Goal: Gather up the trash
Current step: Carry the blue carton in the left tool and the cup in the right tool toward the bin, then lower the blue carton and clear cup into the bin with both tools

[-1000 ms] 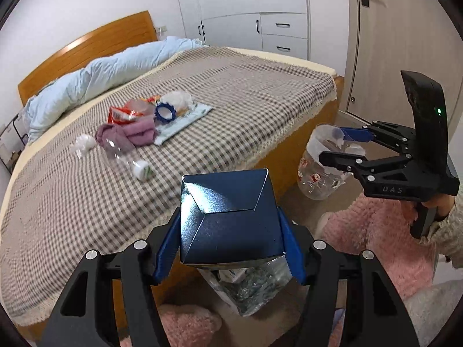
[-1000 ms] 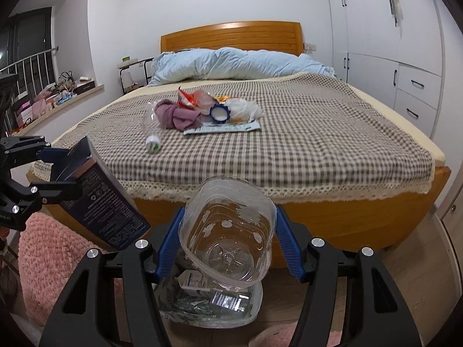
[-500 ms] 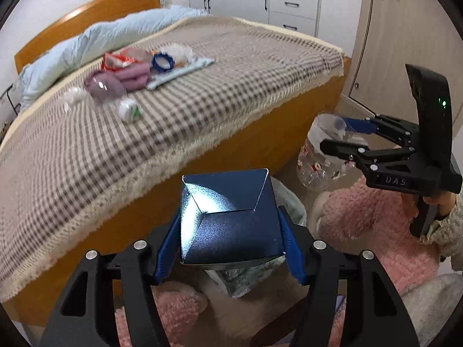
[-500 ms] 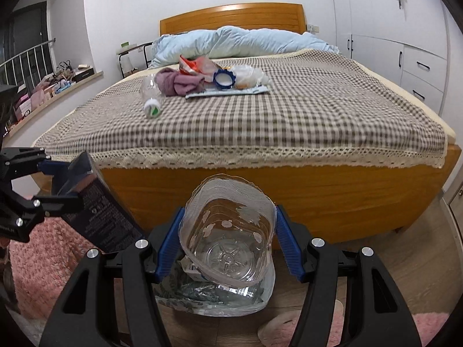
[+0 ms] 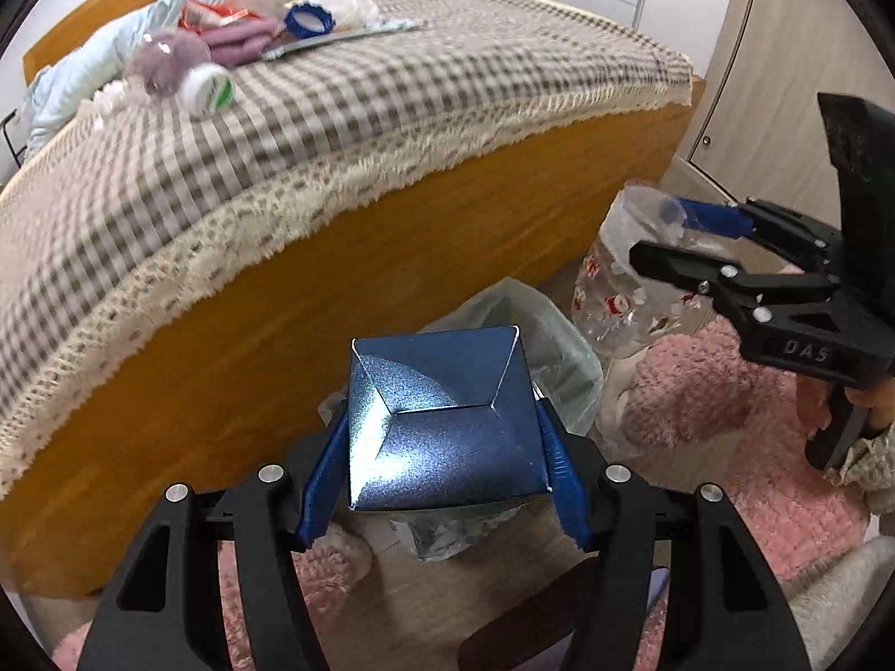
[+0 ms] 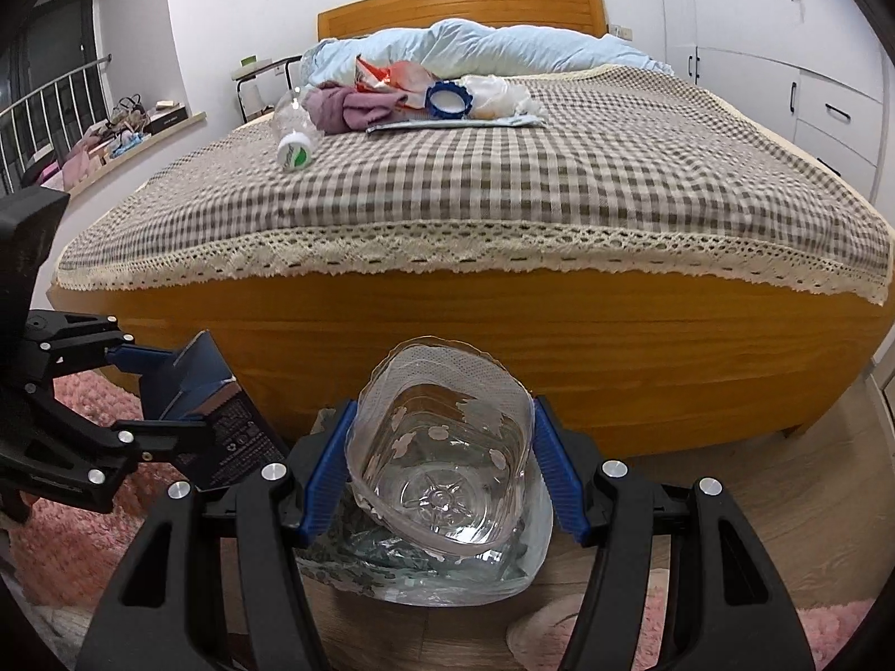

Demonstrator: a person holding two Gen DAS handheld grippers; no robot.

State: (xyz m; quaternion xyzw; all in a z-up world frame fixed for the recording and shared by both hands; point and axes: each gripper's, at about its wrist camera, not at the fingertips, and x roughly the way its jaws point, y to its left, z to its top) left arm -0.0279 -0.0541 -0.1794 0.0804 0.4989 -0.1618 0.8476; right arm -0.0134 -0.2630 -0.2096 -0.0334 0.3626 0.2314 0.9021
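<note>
Left tool [image 5: 442, 481] clamped on blue box [image 5: 442, 419], right tool [image 6: 442, 481] clamped on clear plastic cup [image 6: 442, 458]; both above trash bag [image 6: 503, 570] on floor beside bed [image 6: 503, 346].

right hand-held gripper [image 6: 442, 481]: clamped on a clear plastic tub [image 6: 439, 447]
below it: trash bag [image 6: 425, 570] on the floor
left hand-held gripper [image 6: 168, 397]: gripping a blue carton [image 6: 224, 419]
bed [image 6: 475, 179]: bottle [image 6: 293, 131], wrappers

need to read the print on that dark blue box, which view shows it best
The right wrist view. There the blue box, held in the left gripper, turns a printed side to the camera, though the text is too small to read. The left wrist view shows only its plain folded end between the fingers, no print.
</note>
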